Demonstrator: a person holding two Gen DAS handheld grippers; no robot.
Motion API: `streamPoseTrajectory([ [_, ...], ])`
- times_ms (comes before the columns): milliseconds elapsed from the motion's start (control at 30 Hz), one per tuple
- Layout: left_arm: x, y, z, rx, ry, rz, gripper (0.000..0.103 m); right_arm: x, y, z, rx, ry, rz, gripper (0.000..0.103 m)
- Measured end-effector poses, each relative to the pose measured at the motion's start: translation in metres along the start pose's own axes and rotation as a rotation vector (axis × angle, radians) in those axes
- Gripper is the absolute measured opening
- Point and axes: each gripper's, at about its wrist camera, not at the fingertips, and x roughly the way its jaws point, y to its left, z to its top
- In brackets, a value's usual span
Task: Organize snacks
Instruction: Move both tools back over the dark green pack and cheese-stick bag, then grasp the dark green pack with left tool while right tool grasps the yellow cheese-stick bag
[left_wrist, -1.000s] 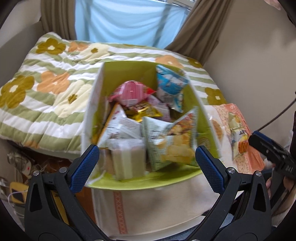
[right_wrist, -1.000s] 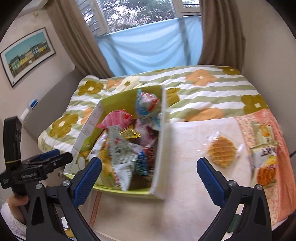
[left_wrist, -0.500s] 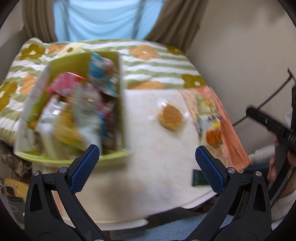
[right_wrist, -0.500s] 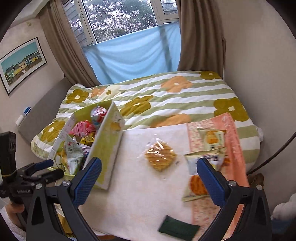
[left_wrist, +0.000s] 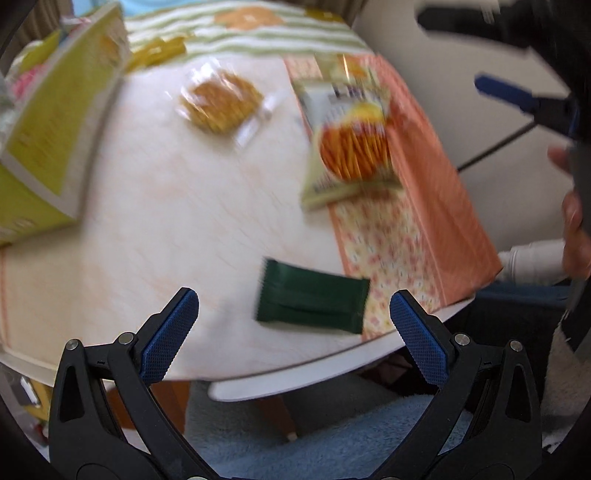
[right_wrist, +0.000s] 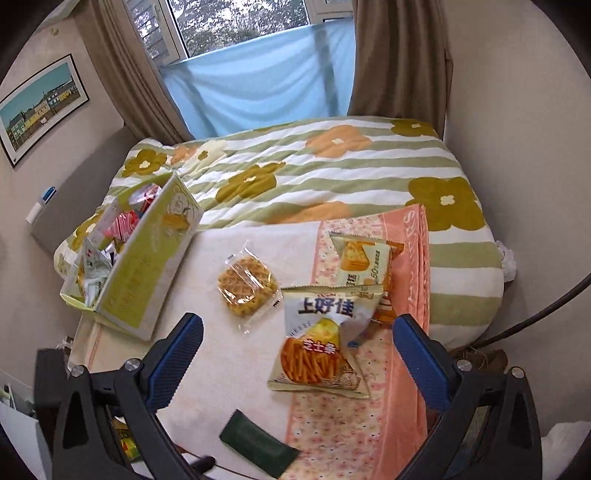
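Note:
A green snack box (right_wrist: 142, 269) full of packets stands at the table's left; it also shows in the left wrist view (left_wrist: 55, 122). On the table lie a wrapped waffle (right_wrist: 247, 286), a cheese-stick bag (right_wrist: 321, 347), a cracker packet (right_wrist: 364, 258) behind it, and a dark green packet (right_wrist: 258, 446) at the front edge. The left wrist view shows the waffle (left_wrist: 221, 101), the cheese-stick bag (left_wrist: 351, 144) and the dark green packet (left_wrist: 312, 297). My left gripper (left_wrist: 293, 332) is open, just in front of the dark green packet. My right gripper (right_wrist: 297, 360) is open above the cheese-stick bag.
The white round table (right_wrist: 207, 332) carries an orange flowered cloth (right_wrist: 369, 417) on its right side. A bed with a green-striped flowered quilt (right_wrist: 332, 166) lies behind. A wall stands at the right. Blue carpet (left_wrist: 332, 435) lies below the table edge.
Both grippers swung right, away from the green box toward the loose snacks. The left one dropped low toward the dark green packet. Both stayed open.

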Motion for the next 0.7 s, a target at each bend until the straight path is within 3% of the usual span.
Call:
streamPoseTrajectory([
  [433,0.073,-0.028,-0.013,0.069,0.101,0.081,0.102,0.054,-0.033,-0.023,0.049,0.091,0.059,0.102],
  [633,0.085,-0.045,-0.019,0.155,0.095,0.175,0.102,0.067,-0.033,-0.027,0.036,0.115,0.045,0.102],
  [700,0.084,-0.045,-0.020,0.156,0.082,0.172,0.100,0.071,-0.034,-0.029,0.029,0.121,0.033,0.102],
])
